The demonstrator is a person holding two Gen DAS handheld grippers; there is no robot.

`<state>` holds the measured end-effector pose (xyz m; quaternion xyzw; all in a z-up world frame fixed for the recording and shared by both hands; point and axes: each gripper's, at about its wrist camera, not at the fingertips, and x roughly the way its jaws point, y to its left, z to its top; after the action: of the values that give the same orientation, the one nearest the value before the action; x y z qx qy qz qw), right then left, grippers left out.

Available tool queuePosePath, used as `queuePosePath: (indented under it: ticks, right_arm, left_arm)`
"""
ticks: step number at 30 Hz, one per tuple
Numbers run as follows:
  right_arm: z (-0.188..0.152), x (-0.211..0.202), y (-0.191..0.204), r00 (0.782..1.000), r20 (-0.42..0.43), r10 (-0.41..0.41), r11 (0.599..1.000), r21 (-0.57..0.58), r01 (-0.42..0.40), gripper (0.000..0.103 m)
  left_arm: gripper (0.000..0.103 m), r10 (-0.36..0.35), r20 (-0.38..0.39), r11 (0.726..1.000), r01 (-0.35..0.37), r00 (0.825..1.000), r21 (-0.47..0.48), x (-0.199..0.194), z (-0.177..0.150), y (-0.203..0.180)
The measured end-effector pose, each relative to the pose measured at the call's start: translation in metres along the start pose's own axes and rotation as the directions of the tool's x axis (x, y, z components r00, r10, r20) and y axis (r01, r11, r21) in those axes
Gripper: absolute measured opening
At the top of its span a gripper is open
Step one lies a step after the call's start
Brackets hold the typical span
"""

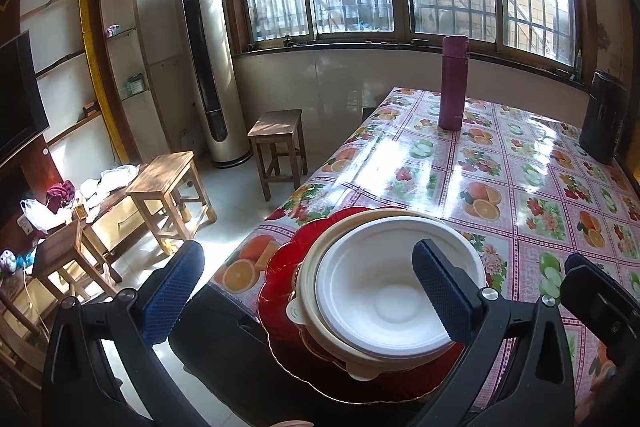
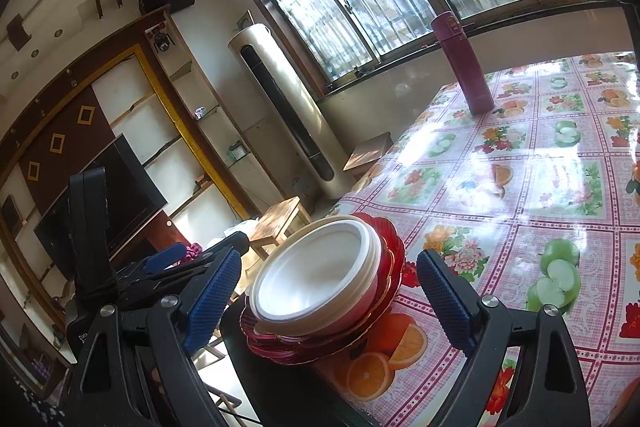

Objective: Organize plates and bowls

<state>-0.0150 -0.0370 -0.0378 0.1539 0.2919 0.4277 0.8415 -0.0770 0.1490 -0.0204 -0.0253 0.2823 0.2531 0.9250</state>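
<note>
The left gripper (image 1: 308,297) is wide open and holds nothing. One finger hangs off the side of the tabletop (image 1: 500,163) and the other sits over the white bowl (image 1: 384,295). The right gripper (image 2: 332,301) is wide open too, with nothing in it. The stack sits between its two fingers, but the pads do not touch it.

The stack is at the near corner of the tabletop. At the bottom are red plates (image 1: 288,267) with wavy edges. I can see at least two red rims, but I cannot tell the full count. On top are white bowls, one inside the other. I count two for sure, maybe three.

It looks like the stacking is done, or close to it. No other plates or bowls lie on the tabletop. The stack hangs a little over the edge, so the next move may be to push it further in, gently, so nothing tips.

There is also one purple bottle (image 1: 454,83) and one dark can (image 1: 604,117), both far from the stack.
</note>
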Motion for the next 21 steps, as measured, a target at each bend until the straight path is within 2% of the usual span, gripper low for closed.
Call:
queuePosePath:
  ticks: [21]
  right_arm:
    - [0.0003,0.0022,0.0021,1.0,-0.008,-0.001,1.0,0.004,0.001,0.092]
  left_arm:
    - [0.103,-0.011,-0.013,1.0,0.011,1.0,0.001,0.0021,-0.0013,0.0011]
